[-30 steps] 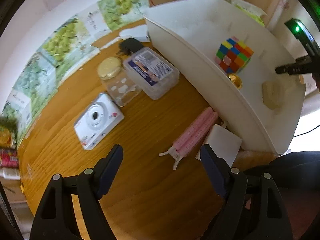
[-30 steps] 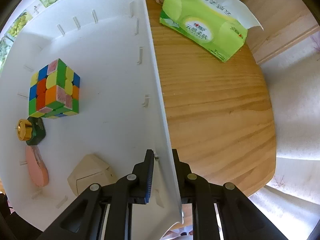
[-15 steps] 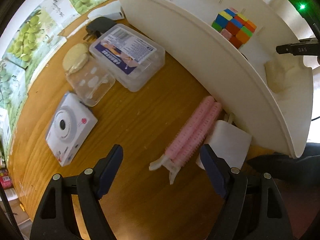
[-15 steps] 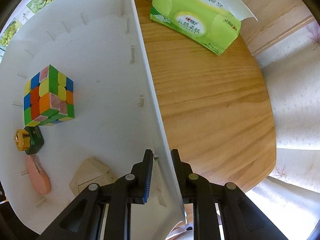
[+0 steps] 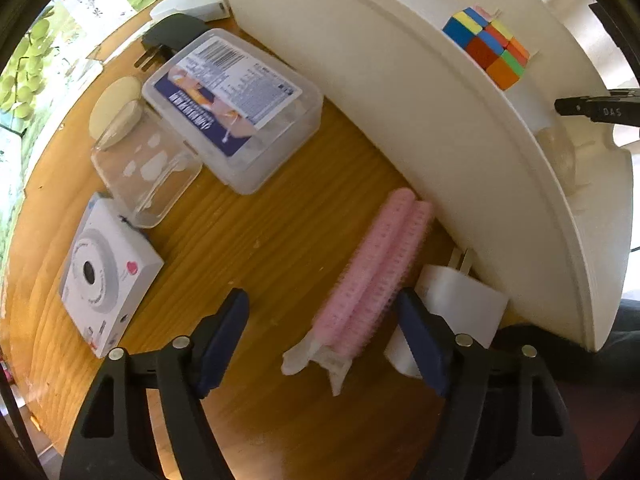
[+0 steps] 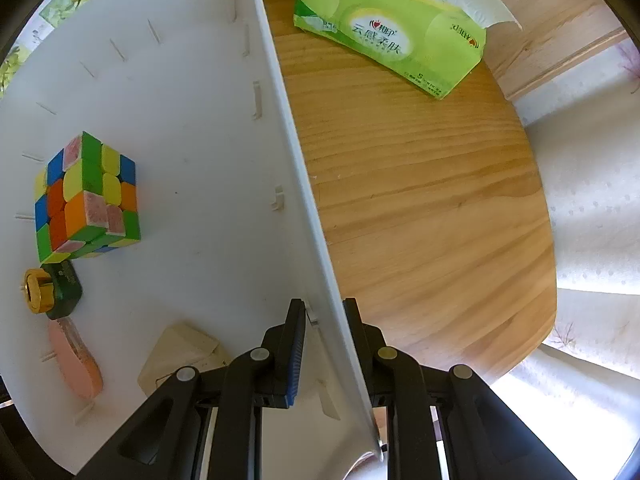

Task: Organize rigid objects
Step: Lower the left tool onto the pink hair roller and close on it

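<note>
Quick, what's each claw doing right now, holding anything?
Left claw: jaws closing, nothing gripped yet; the pink hair roller lies between them.
Right claw: shut on the white bin wall.

Wooden table [image 5: 256, 240], white bin [image 5: 440, 120], pink curler [image 5: 372, 276], white charger [image 5: 460, 304], camera box [image 5: 108, 276], tissue pack [image 6: 388, 36]

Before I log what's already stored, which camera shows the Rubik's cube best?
The right wrist view: the Rubik's cube sits unobstructed on the white bin's floor, three faces visible. The left wrist view catches only its top above the bin's wall, smaller.
</note>
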Demonstrator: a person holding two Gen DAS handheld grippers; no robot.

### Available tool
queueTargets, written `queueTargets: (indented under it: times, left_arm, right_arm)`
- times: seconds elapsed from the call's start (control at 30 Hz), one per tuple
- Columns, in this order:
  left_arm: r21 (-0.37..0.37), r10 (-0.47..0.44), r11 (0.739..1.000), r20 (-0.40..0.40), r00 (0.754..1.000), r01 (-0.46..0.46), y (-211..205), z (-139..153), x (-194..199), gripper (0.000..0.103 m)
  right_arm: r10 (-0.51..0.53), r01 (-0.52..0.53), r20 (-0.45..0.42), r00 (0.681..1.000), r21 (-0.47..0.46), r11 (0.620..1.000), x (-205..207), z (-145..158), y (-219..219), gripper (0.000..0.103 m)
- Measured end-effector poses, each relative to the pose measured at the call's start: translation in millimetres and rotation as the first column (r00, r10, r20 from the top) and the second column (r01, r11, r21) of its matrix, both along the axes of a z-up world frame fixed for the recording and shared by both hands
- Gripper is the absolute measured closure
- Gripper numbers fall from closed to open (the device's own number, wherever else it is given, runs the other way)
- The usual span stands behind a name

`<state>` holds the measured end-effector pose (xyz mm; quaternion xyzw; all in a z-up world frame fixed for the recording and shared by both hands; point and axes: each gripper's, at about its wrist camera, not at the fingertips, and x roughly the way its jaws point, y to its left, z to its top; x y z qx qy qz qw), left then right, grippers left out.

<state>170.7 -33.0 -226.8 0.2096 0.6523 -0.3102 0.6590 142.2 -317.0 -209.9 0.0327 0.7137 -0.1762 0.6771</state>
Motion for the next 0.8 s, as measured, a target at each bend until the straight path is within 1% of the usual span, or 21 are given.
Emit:
queueTargets:
  times: [0.13,0.27,0.37,0.43,0.57,0.8]
  left_arm:
    - [-0.015,-0.015,1.000,0.008,1.000,0.015,-13.4,0.3,0.2,0.029]
    - [-0.030,-0.034,0.999,0.020,0.999,0.035,-26.6,2.6,-0.7,0.039]
    - [-0.035,-0.050,0.998,0.028,0.998,0.051,-38.1,5.7,-3.4,0.051]
    - [-0.040,-0.054,0.998,0.027,0.998,0.055,-41.4,7.6,-4.4,0.066]
    - [-0.043,-0.054,0.998,0.022,0.998,0.055,-49.6,8.8,-6.0,0.073]
    - [-0.055,-0.021,0.998,0.000,1.000,0.021,-44.4,3.9,-6.4,0.075]
  right_arm:
    - [-0.004,0.004,-0.004,1.000,0.003,1.000,0.2,-1.9,-1.0,0.084]
    - [-0.011,0.011,-0.006,1.000,0.002,1.000,0.3,-2.8,-2.1,0.084]
    - [-0.017,0.017,-0.007,1.000,0.003,1.000,0.0,-3.0,-2.9,0.084]
    - [-0.016,0.016,-0.008,1.000,0.003,1.000,0.0,-3.1,-3.1,0.084]
    - [-0.017,0.017,-0.007,1.000,0.002,1.000,0.0,-2.9,-3.2,0.084]
    - [-0.009,0.009,-0.004,1.000,-0.001,1.000,-0.8,-2.0,-2.6,0.084]
